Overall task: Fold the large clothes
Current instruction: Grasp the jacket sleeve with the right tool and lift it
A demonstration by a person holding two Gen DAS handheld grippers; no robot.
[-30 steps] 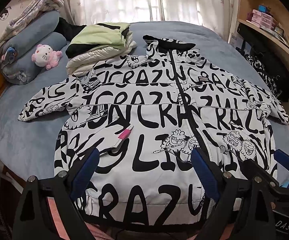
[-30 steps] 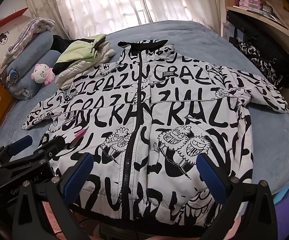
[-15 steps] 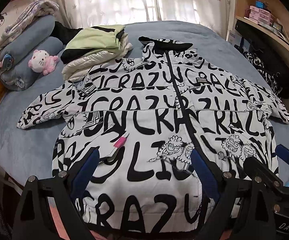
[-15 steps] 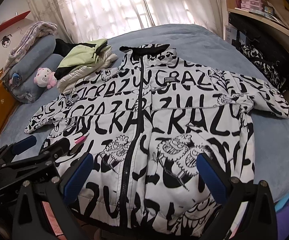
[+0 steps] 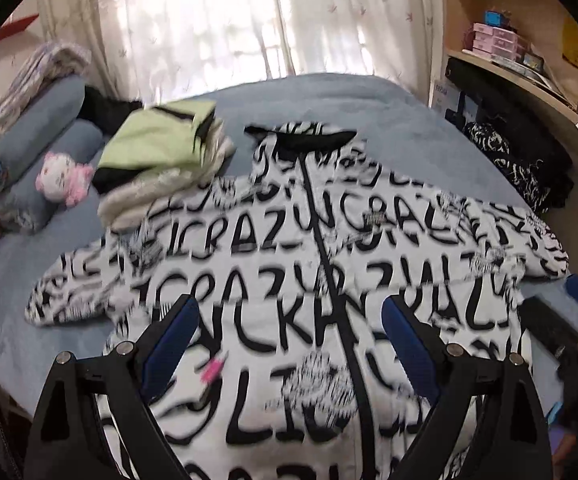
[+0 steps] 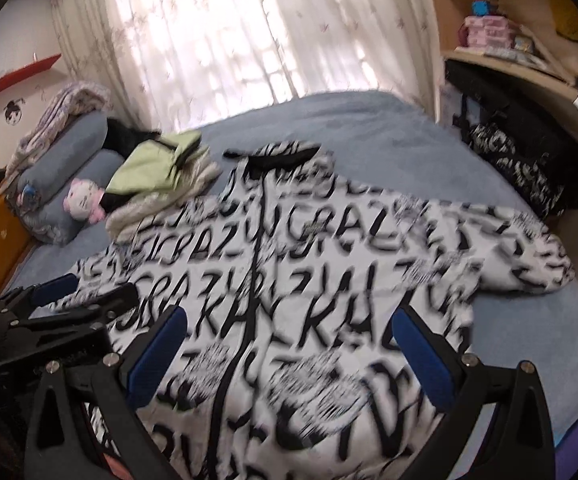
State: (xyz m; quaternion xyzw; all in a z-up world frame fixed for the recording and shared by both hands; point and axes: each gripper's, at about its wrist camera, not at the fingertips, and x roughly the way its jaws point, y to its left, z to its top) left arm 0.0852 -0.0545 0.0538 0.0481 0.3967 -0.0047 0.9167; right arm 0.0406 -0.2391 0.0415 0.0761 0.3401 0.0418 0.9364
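While both tools hover over the near hem, nothing of the folding looks begun. The left hand-held gripper (image 5: 289, 344) has its blue-padded fingers spread wide and holds nothing; the right hand-held gripper (image 6: 289, 352) is likewise spread and empty. Each shows at the edge of the other's view, so the two sit side by side above the lower part of the garment.

Beneath them the black-and-white lettered jacket (image 5: 297, 280) lies front up and flat on the blue bed (image 5: 389, 108), zipped closed, with a small pink tag (image 5: 213, 370) on its lower left panel. Both sleeves are stretched out to the sides, neither laid across the body, and the hem has not been brought up. By my judgement every fold is left to do: sleeves in, then the body doubled.

Its long axis runs with the black zip (image 5: 329, 272), from the hem nearest the cameras to the dark collar (image 5: 301, 138) at the far end, so the jacket points away toward the curtained window.

Farther off, a stack of folded clothes (image 5: 161, 148) topped in pale green sits just beside the far left shoulder, possibly overlapping it; blur hides the edge.
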